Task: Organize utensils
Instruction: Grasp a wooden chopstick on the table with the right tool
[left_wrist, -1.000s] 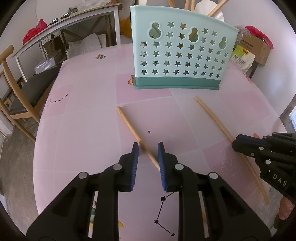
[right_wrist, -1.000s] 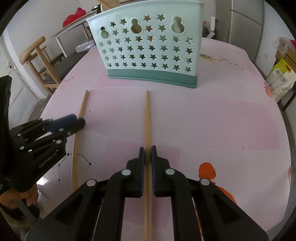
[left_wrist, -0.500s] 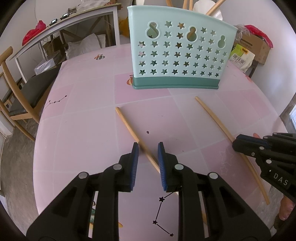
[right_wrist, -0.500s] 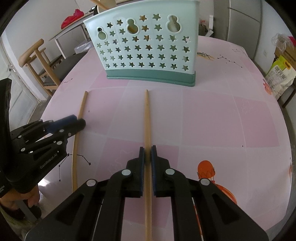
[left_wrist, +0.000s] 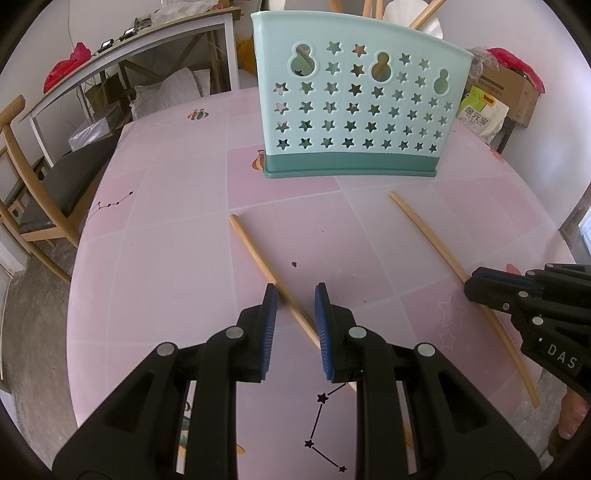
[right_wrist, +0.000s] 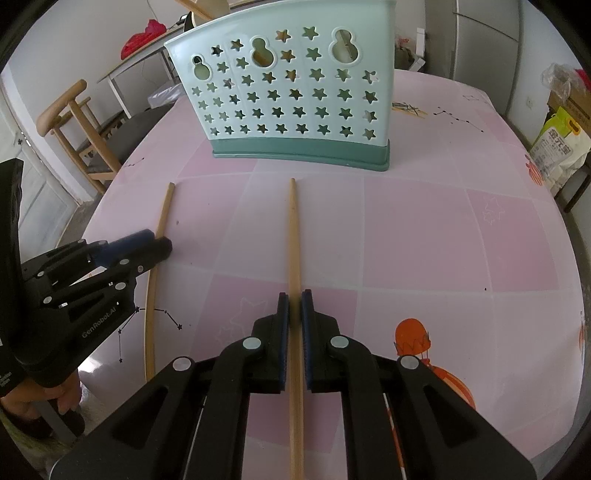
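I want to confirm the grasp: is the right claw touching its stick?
Touching. The right wrist view shows the right claw closed on the stick, both pads pressing its sides with no gap.

Home dining rm: pink-clothed table (left_wrist: 166, 258), wooden chair (right_wrist: 70, 122), fridge (right_wrist: 480, 40).

Each camera sits just behind its own gripper, looking forward and steeply down at the pink table (left_wrist: 166, 258) from close range. Both views share the green holder (left_wrist: 354, 110) (right_wrist: 295, 96), both chopsticks, and each other's gripper at the frame edge
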